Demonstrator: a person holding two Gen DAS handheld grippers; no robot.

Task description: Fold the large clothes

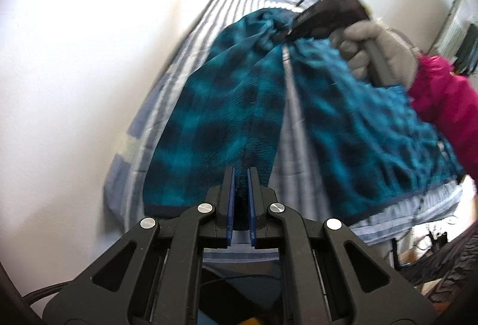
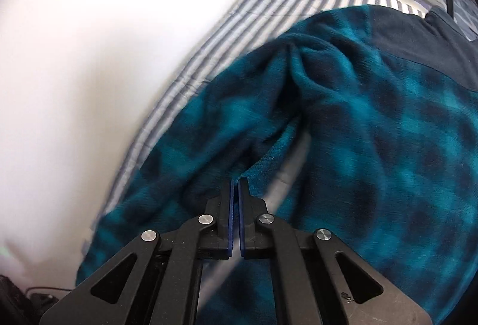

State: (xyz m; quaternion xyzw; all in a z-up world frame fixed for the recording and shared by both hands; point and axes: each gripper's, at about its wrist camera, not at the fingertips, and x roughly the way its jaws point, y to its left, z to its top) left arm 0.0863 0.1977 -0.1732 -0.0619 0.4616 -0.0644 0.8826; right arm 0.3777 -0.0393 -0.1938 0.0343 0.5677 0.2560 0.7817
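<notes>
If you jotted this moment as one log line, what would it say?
left gripper: shut on teal plaid fleece garment | right gripper: shut on it too | garment on striped bedspread

Left hand-held gripper (image 1: 241, 172): black linkage arms, silver round screws, blue pads on the fingers
Right hand-held gripper (image 2: 235, 181): same black frame, blue pads
Glove (image 1: 379, 53): grey, knitted
Sleeve (image 1: 445, 95): magenta, padded

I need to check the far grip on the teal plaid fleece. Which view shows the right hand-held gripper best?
The left wrist view: it shows the right hand-held gripper from outside, held by a gloved hand, shut on a bunched part of the teal plaid fleece. The right wrist view shows only its own closed fingers against the fleece.
</notes>
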